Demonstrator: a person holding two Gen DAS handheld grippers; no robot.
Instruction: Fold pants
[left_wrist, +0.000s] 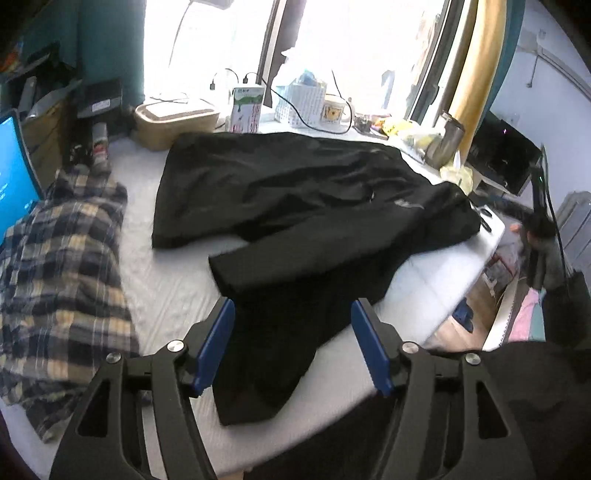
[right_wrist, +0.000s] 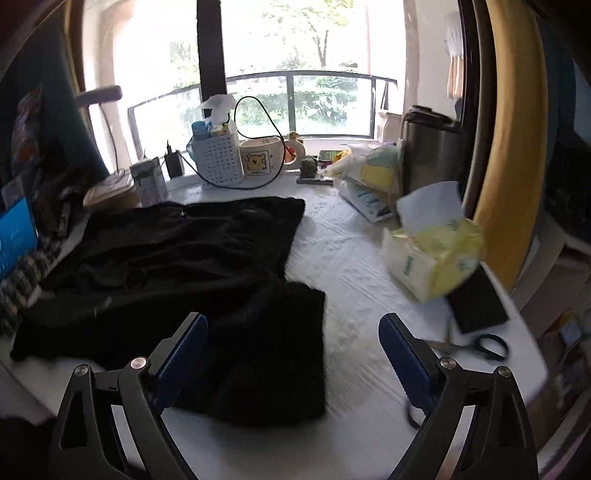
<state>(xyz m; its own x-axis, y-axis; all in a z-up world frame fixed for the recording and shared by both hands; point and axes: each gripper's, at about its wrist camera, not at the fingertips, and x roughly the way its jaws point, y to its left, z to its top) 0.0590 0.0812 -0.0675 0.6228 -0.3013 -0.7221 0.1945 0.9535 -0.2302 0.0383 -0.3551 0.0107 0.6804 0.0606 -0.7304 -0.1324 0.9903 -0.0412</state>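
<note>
Now black pants (left_wrist: 295, 206) flat on white table (left_wrist: 166, 280).

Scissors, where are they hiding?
In the right wrist view, the scissors lie on the white table at the right edge, just below a black flat case.

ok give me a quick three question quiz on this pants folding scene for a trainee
1. True or false: the left tongs are clamped shut on the black pants.
2. What lies on the white surface right of the right tongs: A) scissors, B) a hammer, C) a banana?
3. Fill in: the cloth left of the pants in the left wrist view has a ____ pattern.

Key
1. False; both jaws stand apart, with pants fabric below and between them but not pinched.
2. A, the scissors, near a dark flat case.
3. Plaid, on the plaid cloth.
</note>
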